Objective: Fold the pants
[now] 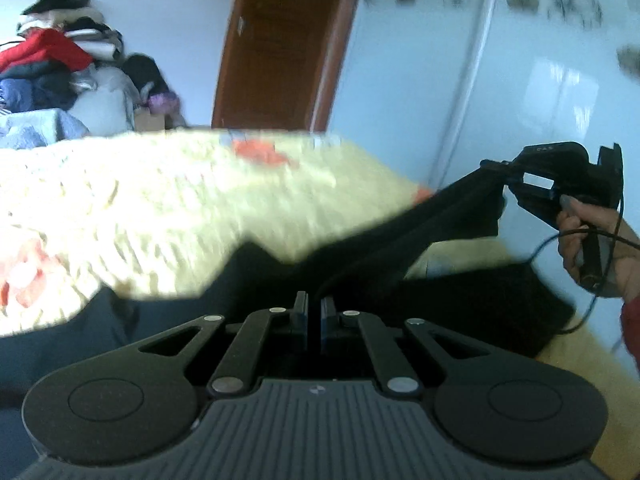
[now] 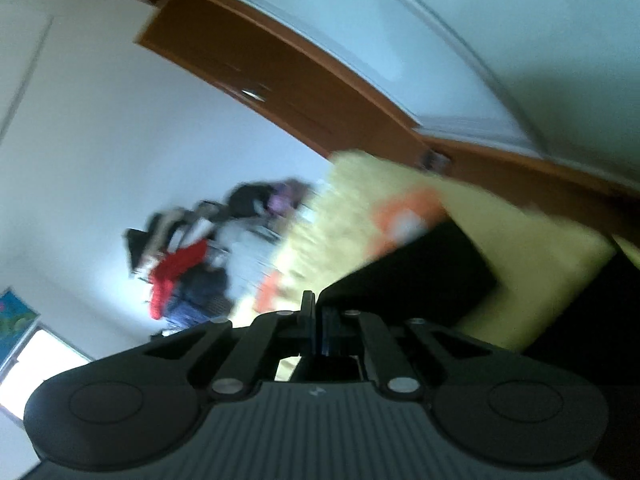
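Two claws, the left gripper [image 1: 314, 308] and right gripper [image 1: 505, 179], pinch the black pants [image 1: 420, 224] tight, lifting them off the bed's [image 1: 160, 200] near edge, likely to fold.

Black pants [image 1: 400, 248]; seemingly cream, orange-patterned blanket [image 1: 160, 208].

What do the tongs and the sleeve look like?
Both tongs, left and right, are black with silver rivets, blue finger pads and a grey ribbed base. A thin black cable trails from the right one. The sleeve is red.
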A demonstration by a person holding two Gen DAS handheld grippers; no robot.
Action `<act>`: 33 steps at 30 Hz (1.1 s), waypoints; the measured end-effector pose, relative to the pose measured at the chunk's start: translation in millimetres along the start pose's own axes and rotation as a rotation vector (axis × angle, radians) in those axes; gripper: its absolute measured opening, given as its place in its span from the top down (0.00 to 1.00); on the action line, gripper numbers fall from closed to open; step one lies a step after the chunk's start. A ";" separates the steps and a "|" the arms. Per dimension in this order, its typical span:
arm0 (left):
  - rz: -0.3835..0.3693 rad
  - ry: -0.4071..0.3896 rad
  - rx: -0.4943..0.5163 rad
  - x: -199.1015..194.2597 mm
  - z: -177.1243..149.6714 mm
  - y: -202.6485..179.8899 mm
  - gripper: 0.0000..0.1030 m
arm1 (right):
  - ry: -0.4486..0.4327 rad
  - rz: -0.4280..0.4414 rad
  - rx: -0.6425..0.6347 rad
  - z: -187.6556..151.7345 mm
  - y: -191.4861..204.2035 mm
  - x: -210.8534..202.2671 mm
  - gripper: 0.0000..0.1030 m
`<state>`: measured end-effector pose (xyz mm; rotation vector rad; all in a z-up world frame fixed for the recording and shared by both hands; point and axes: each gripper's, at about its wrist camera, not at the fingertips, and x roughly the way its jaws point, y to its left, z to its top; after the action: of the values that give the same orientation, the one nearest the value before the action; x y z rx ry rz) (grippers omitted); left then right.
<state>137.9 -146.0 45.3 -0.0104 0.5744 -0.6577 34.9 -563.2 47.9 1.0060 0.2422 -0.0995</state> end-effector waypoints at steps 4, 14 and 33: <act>-0.037 -0.046 0.089 -25.4 6.3 -14.5 0.94 | -0.090 0.080 -0.186 8.9 51.3 -35.5 0.97; -0.182 0.216 0.219 -13.1 -62.6 -46.5 0.94 | -0.066 -0.223 0.105 -69.8 -77.8 -146.5 0.97; -0.191 0.184 0.159 -49.1 -54.5 -40.8 0.44 | 0.048 -0.371 -0.355 -86.0 -14.3 -131.6 0.87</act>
<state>55.3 -140.8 31.4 0.1465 0.7021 -0.8949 -108.8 -501.9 24.7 0.6022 0.4715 -0.3572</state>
